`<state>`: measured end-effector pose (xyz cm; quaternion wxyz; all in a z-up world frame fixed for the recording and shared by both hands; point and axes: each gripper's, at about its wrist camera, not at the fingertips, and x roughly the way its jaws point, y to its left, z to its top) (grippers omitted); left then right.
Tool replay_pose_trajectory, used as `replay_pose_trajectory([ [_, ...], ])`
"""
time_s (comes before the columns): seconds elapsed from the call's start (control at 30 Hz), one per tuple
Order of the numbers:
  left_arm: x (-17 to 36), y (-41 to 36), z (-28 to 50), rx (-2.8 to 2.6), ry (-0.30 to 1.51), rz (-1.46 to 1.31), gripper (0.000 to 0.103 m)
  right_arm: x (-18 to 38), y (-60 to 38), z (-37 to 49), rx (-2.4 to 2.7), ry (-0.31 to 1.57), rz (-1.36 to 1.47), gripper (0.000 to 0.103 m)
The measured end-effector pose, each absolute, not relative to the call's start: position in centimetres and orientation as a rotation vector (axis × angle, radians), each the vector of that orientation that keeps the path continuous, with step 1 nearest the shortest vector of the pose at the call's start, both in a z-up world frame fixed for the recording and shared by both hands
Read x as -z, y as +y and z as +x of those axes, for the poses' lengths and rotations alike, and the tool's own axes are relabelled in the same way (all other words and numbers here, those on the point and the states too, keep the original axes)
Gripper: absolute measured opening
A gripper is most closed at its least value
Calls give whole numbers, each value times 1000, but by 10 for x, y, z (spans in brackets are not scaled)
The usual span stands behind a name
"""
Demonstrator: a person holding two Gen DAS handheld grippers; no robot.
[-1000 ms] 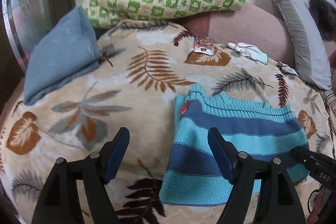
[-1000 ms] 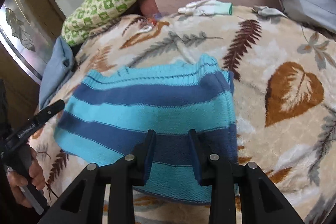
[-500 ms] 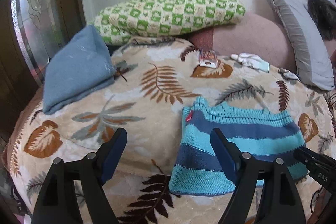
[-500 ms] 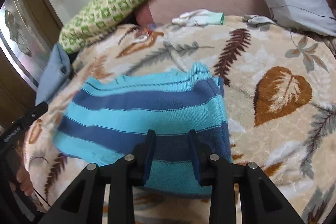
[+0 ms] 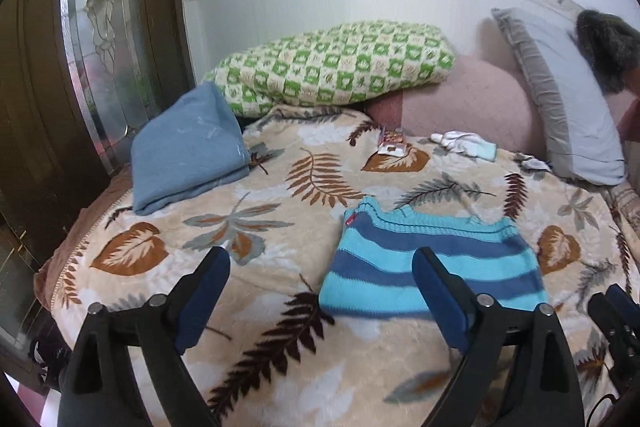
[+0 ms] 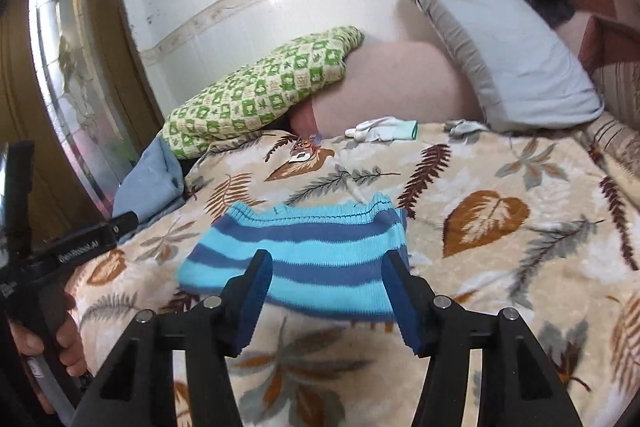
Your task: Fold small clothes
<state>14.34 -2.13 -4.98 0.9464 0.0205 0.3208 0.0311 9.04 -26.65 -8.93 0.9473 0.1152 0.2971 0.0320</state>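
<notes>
Both our grippers had pulled back from the folded striped sweater (image 5: 434,269); left gripper (image 5: 320,291) and right gripper (image 6: 326,291) hung spread, holding nothing, above the blanket (image 5: 280,187).

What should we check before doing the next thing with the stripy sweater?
1. Striped sweater folded and lying on the blanket: ok.
2. Left gripper open, holding nothing: ok.
3. Right gripper open, holding nothing: ok.
4. Fold edges line up neatly: cannot tell, near edge is blurred.
5. Next clothes to fold in view: cannot tell; only the small white and mint item near the pillows.
</notes>
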Motion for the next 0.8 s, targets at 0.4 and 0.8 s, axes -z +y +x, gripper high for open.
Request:
replay_pose_trajectory([
  [0.4,-7,-21,67,-77,535,100,99,51,-236,18,-82,539,157,61],
  [0.8,36,-1,75,-36,674,75,100,55,-248,5,-48,574,152,61],
])
